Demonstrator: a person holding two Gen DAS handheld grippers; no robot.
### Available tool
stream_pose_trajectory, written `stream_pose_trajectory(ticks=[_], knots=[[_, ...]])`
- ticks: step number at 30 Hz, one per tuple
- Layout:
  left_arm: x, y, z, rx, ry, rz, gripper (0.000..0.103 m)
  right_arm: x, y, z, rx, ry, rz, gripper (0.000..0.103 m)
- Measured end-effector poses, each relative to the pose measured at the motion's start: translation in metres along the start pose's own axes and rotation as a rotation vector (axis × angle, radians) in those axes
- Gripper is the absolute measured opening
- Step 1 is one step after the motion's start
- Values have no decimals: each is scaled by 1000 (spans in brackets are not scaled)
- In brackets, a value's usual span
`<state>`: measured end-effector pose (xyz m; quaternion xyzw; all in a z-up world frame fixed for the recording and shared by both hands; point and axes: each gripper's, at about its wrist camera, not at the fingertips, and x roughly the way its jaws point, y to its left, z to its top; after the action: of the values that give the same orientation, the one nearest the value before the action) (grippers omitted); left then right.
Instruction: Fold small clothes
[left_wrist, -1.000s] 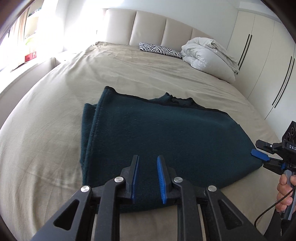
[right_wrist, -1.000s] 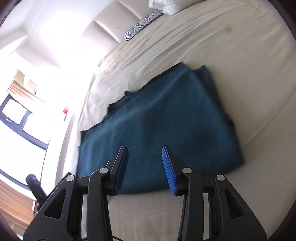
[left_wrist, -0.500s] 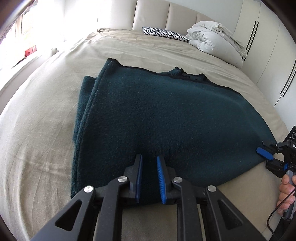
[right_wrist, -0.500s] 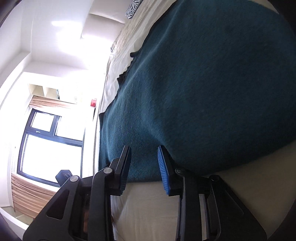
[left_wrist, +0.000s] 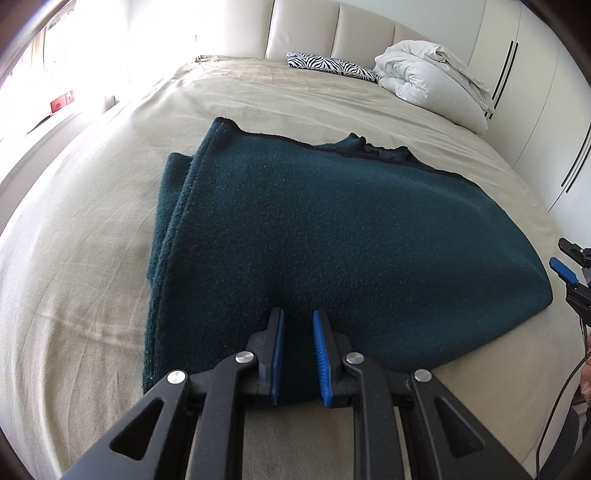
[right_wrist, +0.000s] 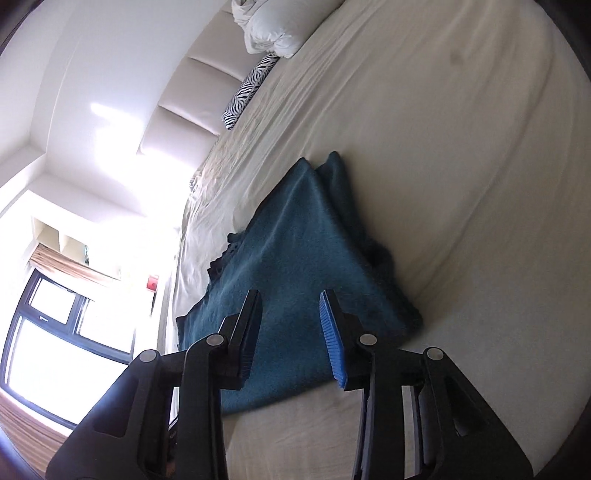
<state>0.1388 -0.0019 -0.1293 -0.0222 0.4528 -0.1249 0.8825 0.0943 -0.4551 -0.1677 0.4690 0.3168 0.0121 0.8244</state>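
A dark teal fleece garment (left_wrist: 332, 229) lies folded flat on the beige bed sheet (left_wrist: 92, 229); it also shows in the right wrist view (right_wrist: 295, 280). My left gripper (left_wrist: 298, 317) is open with a narrow gap, its tips over the garment's near edge, holding nothing. My right gripper (right_wrist: 291, 299) is open wide and empty, just off the garment's end; it also shows at the right edge of the left wrist view (left_wrist: 570, 271), beside the garment's right corner.
A zebra-print pillow (left_wrist: 328, 65) and a bunched white duvet (left_wrist: 432, 79) lie at the padded headboard (left_wrist: 332, 26). White wardrobe doors (left_wrist: 535, 92) stand to the right. A window (right_wrist: 55, 332) is on the left side.
The right gripper has pulled back from the garment and opened wider. The left gripper has drawn back slightly and its gap has widened a little. The garment stays flat.
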Motion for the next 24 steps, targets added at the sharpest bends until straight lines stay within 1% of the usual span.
stream_pose_trajectory(ticks=[1, 2, 4, 5, 8, 11, 13, 15, 17, 18, 19, 21, 23, 24], knots=[[-7, 0, 4, -1, -18, 2, 21, 12, 14, 0, -26, 22, 15, 32], [-13, 0, 11, 4, -43, 3, 27, 28, 30, -2, -49, 45, 28, 32], [-23, 2, 29, 12, -92, 3, 42, 60, 55, -4, -82, 92, 49, 32], [-23, 4, 40, 15, -110, 9, 44, 75, 66, -4, -102, 113, 58, 32], [-9, 13, 74, 26, -139, 36, 44, 122, 99, -6, -162, 179, 84, 32], [18, 21, 103, 15, -129, 47, 44, 165, 117, -5, -157, 236, 107, 32], [34, 22, 116, 7, -128, 41, 44, 190, 126, -6, -163, 260, 111, 32], [53, 21, 124, 13, -103, 57, 44, 214, 137, -7, -176, 281, 119, 32], [75, 26, 123, 2, -68, 76, 44, 234, 139, -6, -175, 307, 126, 32], [84, 32, 119, -19, -48, 83, 44, 246, 139, -4, -165, 314, 117, 32], [88, 39, 113, -38, -58, 63, 45, 253, 134, -1, -149, 307, 98, 32], [86, 44, 108, -51, -95, 31, 45, 259, 117, 11, -98, 273, 82, 30], [88, 45, 108, -52, -92, 23, 46, 252, 93, 27, -46, 215, 89, 30], [89, 46, 108, -55, -92, 17, 46, 246, 82, 35, -29, 181, 77, 30]])
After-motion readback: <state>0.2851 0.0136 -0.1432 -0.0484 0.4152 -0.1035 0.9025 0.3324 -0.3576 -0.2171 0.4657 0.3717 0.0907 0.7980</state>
